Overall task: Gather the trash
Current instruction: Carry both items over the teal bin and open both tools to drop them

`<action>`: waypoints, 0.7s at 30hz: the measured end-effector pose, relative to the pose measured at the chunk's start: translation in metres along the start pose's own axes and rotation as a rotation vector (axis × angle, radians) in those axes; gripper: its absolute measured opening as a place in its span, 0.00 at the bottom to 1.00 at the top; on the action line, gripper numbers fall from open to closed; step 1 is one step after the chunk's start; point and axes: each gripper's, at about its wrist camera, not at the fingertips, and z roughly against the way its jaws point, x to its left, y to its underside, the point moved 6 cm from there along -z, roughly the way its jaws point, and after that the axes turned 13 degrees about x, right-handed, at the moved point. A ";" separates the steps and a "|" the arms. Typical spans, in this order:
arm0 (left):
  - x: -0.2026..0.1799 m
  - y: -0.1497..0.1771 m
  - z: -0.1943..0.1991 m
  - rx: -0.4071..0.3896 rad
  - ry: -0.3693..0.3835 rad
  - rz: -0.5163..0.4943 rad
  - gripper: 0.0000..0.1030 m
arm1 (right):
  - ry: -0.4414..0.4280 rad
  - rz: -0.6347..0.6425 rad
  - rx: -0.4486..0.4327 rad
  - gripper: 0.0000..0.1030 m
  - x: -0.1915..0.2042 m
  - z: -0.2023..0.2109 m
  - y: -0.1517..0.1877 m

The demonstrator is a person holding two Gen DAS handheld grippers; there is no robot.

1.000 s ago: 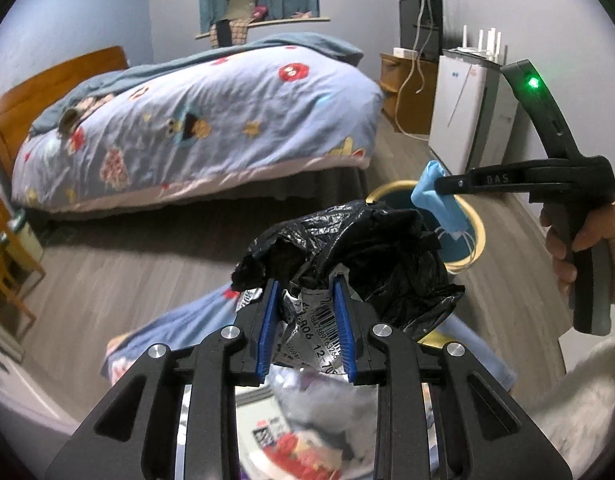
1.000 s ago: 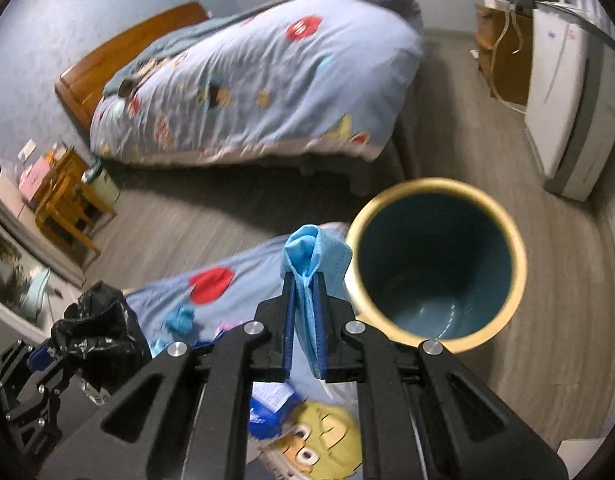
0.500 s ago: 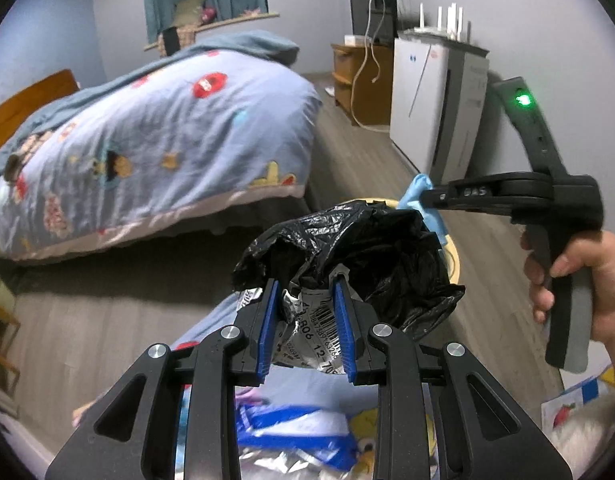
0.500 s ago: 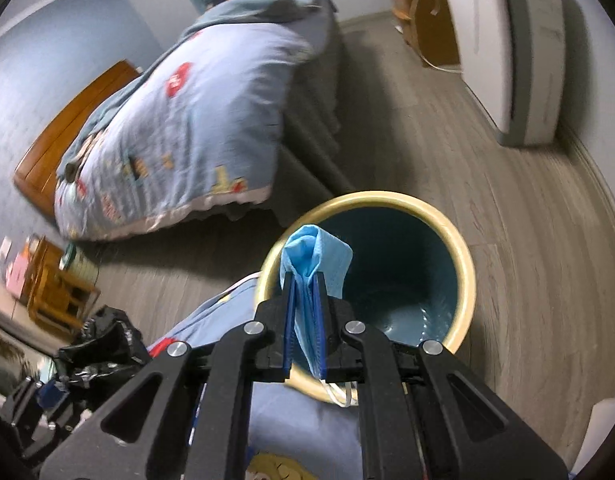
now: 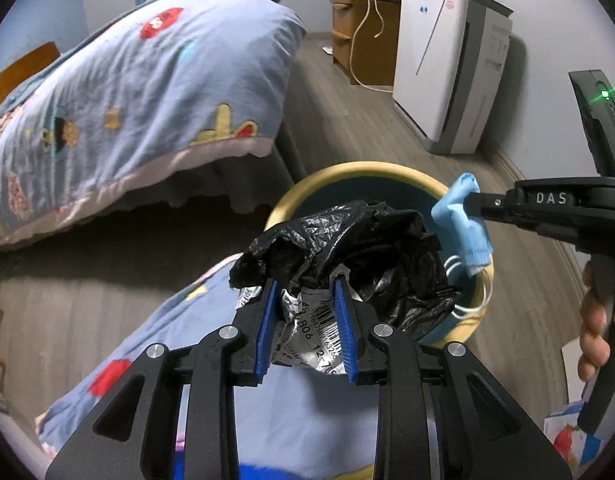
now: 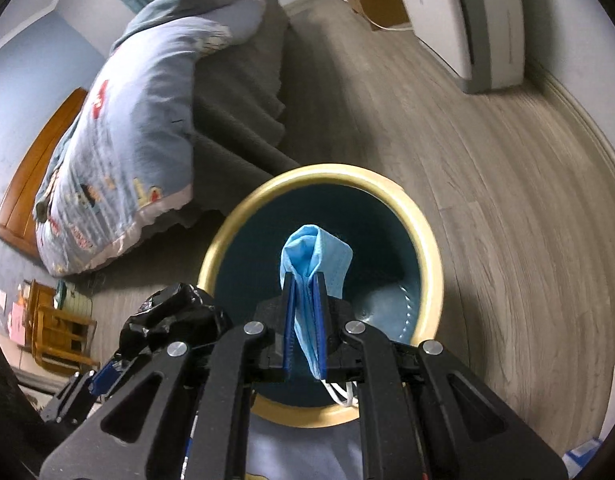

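Left gripper (image 5: pixel 305 300): blue-padded jaws pinching a crumpled silver foil wrapper w/ printed barcode (image 5: pixel 313 326); a wadded black plastic bag (image 5: pixel 359 248) bunches up w/ it at the fingertips. Bundle hangs over near rim of bin.

Right gripper (image 6: pixel 305 300): jaws pressed tight on a folded light-blue disposable face mask (image 6: pixel 315 256), white ear loops dangling below the fingers. Mask sits directly above bin opening. A hand (image 5: pixel 597 320) grips its handle, seen at right edge of left view.

Bin: round dark-teal wastebasket w/ pale yellow rim (image 6: pixel 427 240), standing on grey wood-plank floor (image 6: pixel 507 180); inside looks bare where visible.

Nearby: bed w/ blue cartoon-print quilt (image 5: pixel 127 92) beyond bin; white boxy appliance (image 5: pixel 443 68) by wall; wooden cabinet (image 5: pixel 359 44) beside it; blue patterned fabric (image 5: pixel 179 340) beneath both grippers.
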 end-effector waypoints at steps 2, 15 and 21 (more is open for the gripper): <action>-0.005 -0.002 -0.006 0.006 0.004 -0.007 0.32 | 0.005 -0.018 0.003 0.10 -0.004 -0.002 -0.001; -0.006 0.011 0.004 -0.017 -0.012 -0.022 0.56 | 0.008 -0.010 -0.024 0.44 -0.001 0.006 -0.003; 0.006 0.020 0.030 -0.059 -0.043 -0.013 0.78 | 0.019 0.021 -0.053 0.71 0.010 0.018 -0.002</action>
